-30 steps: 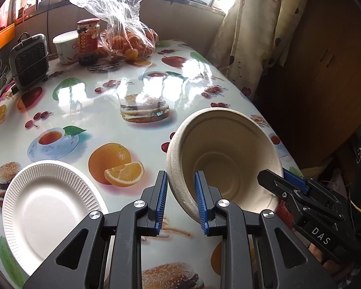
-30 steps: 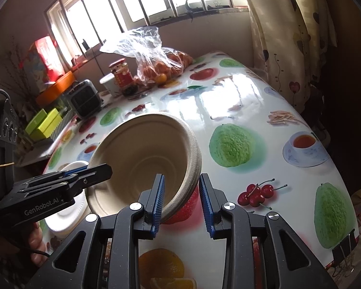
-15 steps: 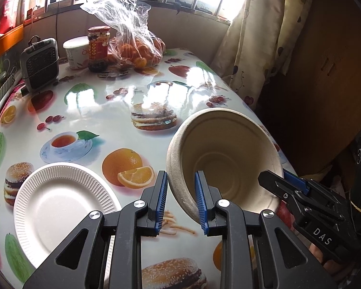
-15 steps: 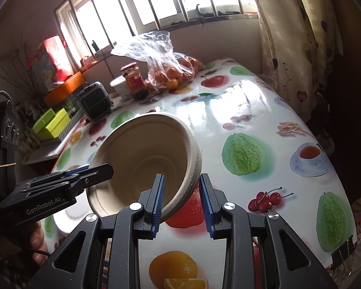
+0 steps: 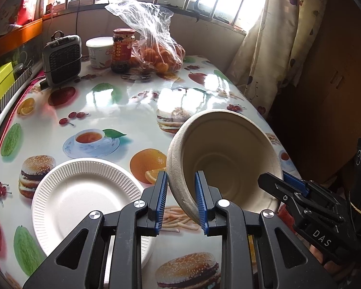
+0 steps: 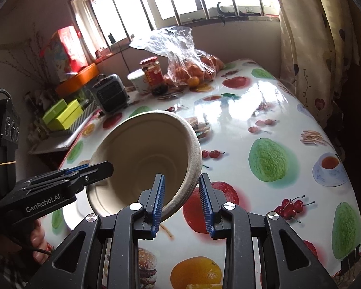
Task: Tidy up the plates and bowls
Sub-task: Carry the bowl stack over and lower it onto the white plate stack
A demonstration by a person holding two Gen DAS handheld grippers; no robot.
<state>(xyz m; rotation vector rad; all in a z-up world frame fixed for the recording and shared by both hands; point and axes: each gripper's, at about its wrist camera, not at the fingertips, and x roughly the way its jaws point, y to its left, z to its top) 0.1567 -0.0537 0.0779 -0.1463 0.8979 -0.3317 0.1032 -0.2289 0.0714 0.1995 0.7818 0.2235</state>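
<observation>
One bowl (image 5: 226, 159), perhaps two nested; one plate (image 5: 84, 200).

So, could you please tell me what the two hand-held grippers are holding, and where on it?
Both hold the beige bowl by its rim: the left hand-held gripper and the right hand-held gripper on opposite sides, bowl tilted above the table.

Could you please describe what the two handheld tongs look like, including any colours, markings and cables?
Both are matte black plastic tongs with triangular cut-outs, silver pivot screws and blue ribbed pads. The left tongs carry white "GenRobot.AI" lettering along one side, seen from the right wrist camera; a black cable and a thin yellow band show behind them. The right tongs show white "DAS" lettering, seen from the left wrist camera.
</observation>
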